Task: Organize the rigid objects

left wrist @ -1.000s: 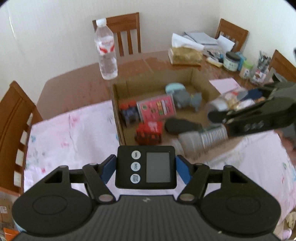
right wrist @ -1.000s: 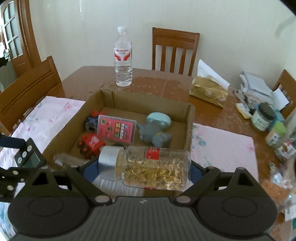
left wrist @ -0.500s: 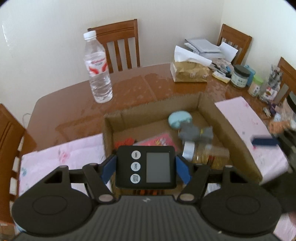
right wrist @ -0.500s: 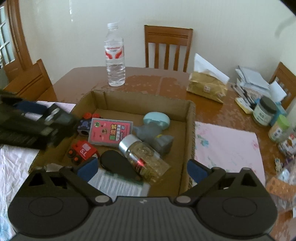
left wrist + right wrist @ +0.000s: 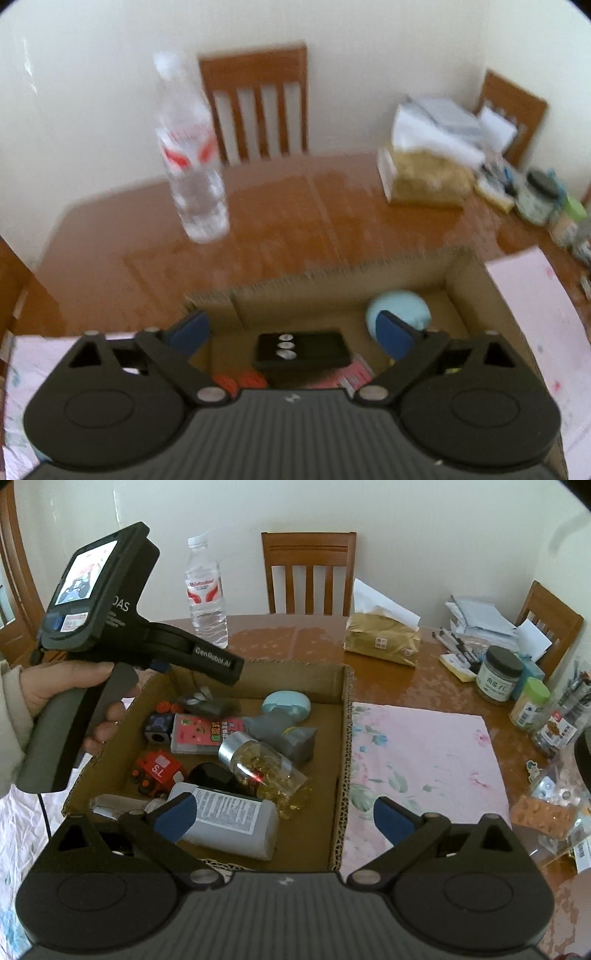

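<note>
A cardboard box [image 5: 345, 716] on the table holds several objects: a black timer [image 5: 301, 349] at the back left [image 5: 205, 703], a capsule jar [image 5: 262, 766], a pink card [image 5: 208, 733], a red toy [image 5: 159, 771], a grey toy [image 5: 284, 734], a light blue case [image 5: 286, 703] and a white bottle [image 5: 232, 819]. My left gripper [image 5: 291, 332] is open above the timer, which lies loose in the box. My right gripper [image 5: 282, 814] is open and empty over the box's near edge. The left gripper's body [image 5: 122, 627] shows in the right wrist view.
A water bottle [image 5: 205, 590] stands behind the box. A tissue pack [image 5: 382, 637], jars [image 5: 498, 674] and papers crowd the right side. Pink cloths [image 5: 424, 760] lie on both sides of the box. Wooden chairs [image 5: 308, 572] surround the table.
The right gripper opened and dropped the capsule jar into the box. The left gripper moved over the box, opened and released the timer there.
</note>
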`<state>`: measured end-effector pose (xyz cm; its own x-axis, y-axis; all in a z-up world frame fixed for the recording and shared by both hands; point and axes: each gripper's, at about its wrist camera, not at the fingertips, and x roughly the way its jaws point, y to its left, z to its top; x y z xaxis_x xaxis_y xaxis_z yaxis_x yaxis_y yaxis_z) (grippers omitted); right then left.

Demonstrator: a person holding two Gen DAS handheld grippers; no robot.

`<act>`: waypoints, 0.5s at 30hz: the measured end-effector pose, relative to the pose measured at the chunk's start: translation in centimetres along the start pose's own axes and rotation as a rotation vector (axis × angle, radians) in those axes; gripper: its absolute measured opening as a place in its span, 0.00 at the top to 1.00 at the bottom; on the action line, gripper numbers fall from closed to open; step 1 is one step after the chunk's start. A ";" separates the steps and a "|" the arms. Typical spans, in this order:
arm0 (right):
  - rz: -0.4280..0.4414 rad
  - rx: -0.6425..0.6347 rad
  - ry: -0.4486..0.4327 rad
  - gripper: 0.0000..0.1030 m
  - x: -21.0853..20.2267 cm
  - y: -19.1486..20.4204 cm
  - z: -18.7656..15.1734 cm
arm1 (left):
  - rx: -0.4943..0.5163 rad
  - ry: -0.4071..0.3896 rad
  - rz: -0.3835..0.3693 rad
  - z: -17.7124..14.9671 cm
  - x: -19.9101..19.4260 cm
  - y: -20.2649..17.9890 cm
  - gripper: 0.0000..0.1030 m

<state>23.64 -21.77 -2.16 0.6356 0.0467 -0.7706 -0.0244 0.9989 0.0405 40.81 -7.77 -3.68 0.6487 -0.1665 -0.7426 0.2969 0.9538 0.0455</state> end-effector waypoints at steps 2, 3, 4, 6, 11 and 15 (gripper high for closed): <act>-0.006 0.007 -0.004 0.00 -0.1 -0.1 0.2 | 0.013 -0.052 -0.003 -0.1 -1.6 0.1 0.05; -0.012 0.011 -0.002 0.00 -0.1 -0.1 0.3 | 0.021 -0.071 0.001 -0.1 -2.5 0.1 0.04; -0.021 0.015 0.003 0.00 0.0 -0.2 0.5 | 0.032 -0.087 0.012 -0.2 -3.4 0.1 0.03; -0.047 0.028 0.019 0.00 0.2 -0.2 0.8 | 0.056 -0.104 0.041 -0.6 -5.4 0.2 0.03; -0.100 0.063 0.074 0.00 0.6 -0.3 1.0 | 0.044 -0.017 0.066 -3.4 -9.4 0.6 0.03; -0.123 0.073 0.110 0.00 0.5 0.1 0.7 | -0.018 0.087 0.082 -6.9 -11.5 0.9 0.03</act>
<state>24.47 -21.67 -2.13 0.5424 -0.0713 -0.8371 0.1066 0.9942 -0.0156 28.78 -3.28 0.34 0.6071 -0.0659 -0.7919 0.2316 0.9680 0.0970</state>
